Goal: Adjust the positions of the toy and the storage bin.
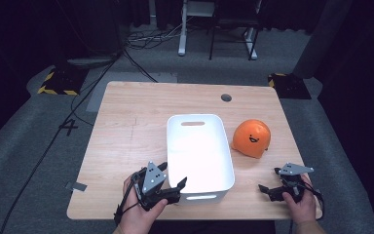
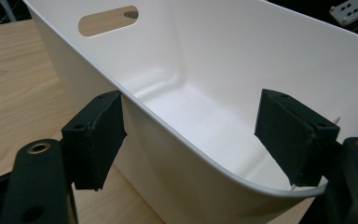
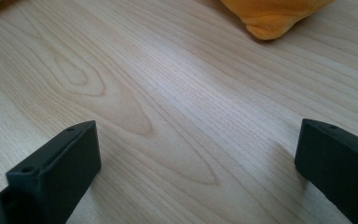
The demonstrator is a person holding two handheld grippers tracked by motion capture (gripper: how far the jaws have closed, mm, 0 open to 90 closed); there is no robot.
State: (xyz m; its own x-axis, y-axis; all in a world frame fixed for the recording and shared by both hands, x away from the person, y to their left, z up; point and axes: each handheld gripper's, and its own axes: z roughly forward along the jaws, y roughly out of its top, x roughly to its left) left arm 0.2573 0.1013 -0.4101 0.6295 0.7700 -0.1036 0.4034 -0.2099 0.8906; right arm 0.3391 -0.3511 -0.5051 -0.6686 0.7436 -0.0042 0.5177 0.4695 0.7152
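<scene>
Jaws of the left gripper (image 1: 174, 186) are being held wide astride the near wall of the white bin (image 1: 221, 146), one outside, one inside, nothing pinched yet. A square, deep bite on the rim is being called for before closing. The right gripper (image 1: 271, 187) is being held wide and empty over the bench (image 1: 126, 126), with the orange plush toy (image 1: 252, 138) sitting just beside the bin's right wall.

A "4" is marked on the grey floor (image 1: 9, 141) left of the table (image 1: 126, 122).
</scene>
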